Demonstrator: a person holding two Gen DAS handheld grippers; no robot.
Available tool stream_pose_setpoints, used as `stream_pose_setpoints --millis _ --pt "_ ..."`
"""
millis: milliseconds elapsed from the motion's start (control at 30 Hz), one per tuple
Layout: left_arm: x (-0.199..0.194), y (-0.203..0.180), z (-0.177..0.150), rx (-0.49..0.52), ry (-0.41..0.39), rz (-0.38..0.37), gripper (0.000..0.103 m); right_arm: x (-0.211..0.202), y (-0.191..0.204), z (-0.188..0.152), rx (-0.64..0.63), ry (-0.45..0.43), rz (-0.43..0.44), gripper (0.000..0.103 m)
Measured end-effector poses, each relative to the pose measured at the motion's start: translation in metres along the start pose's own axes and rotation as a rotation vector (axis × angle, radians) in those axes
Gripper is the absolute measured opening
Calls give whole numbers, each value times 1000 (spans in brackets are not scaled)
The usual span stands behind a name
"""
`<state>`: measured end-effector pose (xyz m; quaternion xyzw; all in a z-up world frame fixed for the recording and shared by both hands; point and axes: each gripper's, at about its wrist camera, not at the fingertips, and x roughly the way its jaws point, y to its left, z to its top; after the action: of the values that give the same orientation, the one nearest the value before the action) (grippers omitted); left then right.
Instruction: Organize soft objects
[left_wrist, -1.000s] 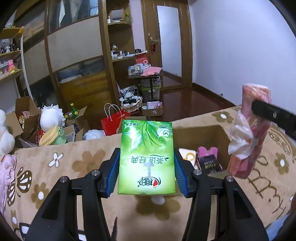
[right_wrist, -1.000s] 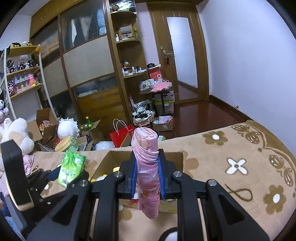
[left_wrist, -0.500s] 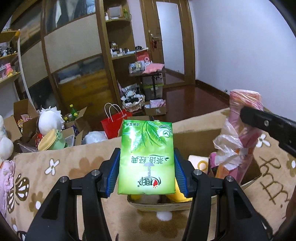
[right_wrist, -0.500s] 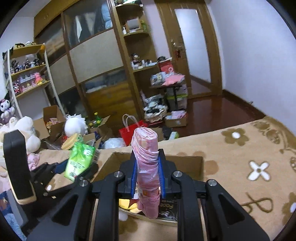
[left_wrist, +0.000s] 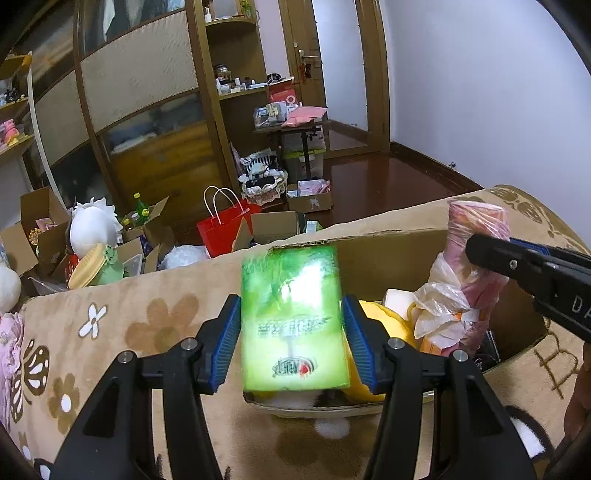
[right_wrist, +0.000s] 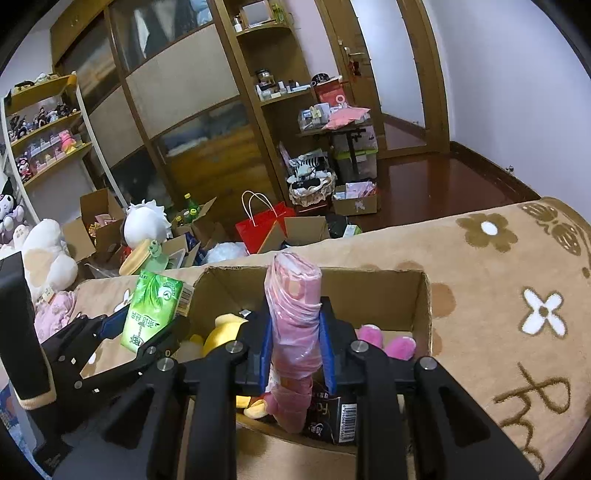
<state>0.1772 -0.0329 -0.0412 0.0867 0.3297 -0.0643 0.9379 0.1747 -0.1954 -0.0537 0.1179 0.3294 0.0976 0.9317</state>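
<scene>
My left gripper (left_wrist: 291, 345) has its blue pads spread slightly wider than the green tissue pack (left_wrist: 293, 317) between them; the pack is blurred, over the near left corner of an open cardboard box (left_wrist: 388, 254). It also shows in the right wrist view (right_wrist: 149, 310). My right gripper (right_wrist: 293, 350) is shut on a pink plastic-wrapped roll (right_wrist: 293, 321), held upright over the box (right_wrist: 423, 295), and seen in the left wrist view (left_wrist: 476, 266). A yellow plush (right_wrist: 221, 332) and a pink plush (right_wrist: 384, 341) lie inside.
The box sits on a tan flower-patterned blanket (right_wrist: 498, 288). Beyond the blanket's edge the floor holds a red paper bag (right_wrist: 264, 229), open cartons, a white plush (right_wrist: 142, 225) and a wooden cabinet (right_wrist: 207, 122). A dark packet (right_wrist: 328, 417) lies in the box's near corner.
Both grippers have moved forward over the box. The left pads have parted from the green pack, which now looks blurred and lower. The pink roll has come down into the box.
</scene>
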Motion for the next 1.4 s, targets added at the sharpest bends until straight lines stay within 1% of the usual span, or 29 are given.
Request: stream_pose_setpoints --millis 233,300,367,433,500,533,567,600,667,700,767,800,867,967,1033,1133,1267,1400 --pt "0 1 -2 -4 2 -2 61 4 -1 -8 7 32 -19 25" --pt "-1 1 -2 -4 3 -1 63 3 1 -8 -2 30 -23 27" --pt "-4 3 -3 -9 -2 5 72 -1 3 -8 -8 20 -27 38" --pt "-7 4 -3 -17 -10 8 77 -4 4 -8 -7 9 -31 42" --pt "-13 7 -2 -23 -21 15 79 -11 6 -9 -8 -10 -41 44" --pt "-16 8 -2 -26 -25 22 80 -12 6 -9 -6 -12 -42 48" --pt "-19 10 -2 -29 -27 27 83 -15 6 -10 -2 -15 -43 55" --pt "-22 12 -2 -31 -30 30 85 -17 6 -10 0 -18 -46 58" --pt "-31 15 -3 -27 -40 31 93 -24 7 -9 2 -27 -51 62" --pt "-35 16 -3 -20 -46 33 94 -29 8 -9 4 -31 -55 64" --pt "-47 17 -2 -5 -63 51 97 -40 10 -7 5 -42 -70 78" --pt "-52 17 -1 -1 -70 58 98 -46 11 -6 4 -49 -76 81" --pt "-65 19 0 -3 -81 71 100 -60 14 -3 2 -65 -88 90" --pt "-83 21 3 -9 -90 65 101 -82 19 1 3 -94 -131 99" --pt "-98 21 5 -7 -113 80 101 -96 22 3 0 -118 -151 103" --pt "-120 22 7 -2 -142 100 103 -120 26 5 -6 -155 -168 103" --pt "-150 28 7 -19 -163 92 103 -149 32 7 -35 -176 -191 103" --pt "-177 30 2 -20 -186 94 103 -176 33 2 -44 -204 -189 103"
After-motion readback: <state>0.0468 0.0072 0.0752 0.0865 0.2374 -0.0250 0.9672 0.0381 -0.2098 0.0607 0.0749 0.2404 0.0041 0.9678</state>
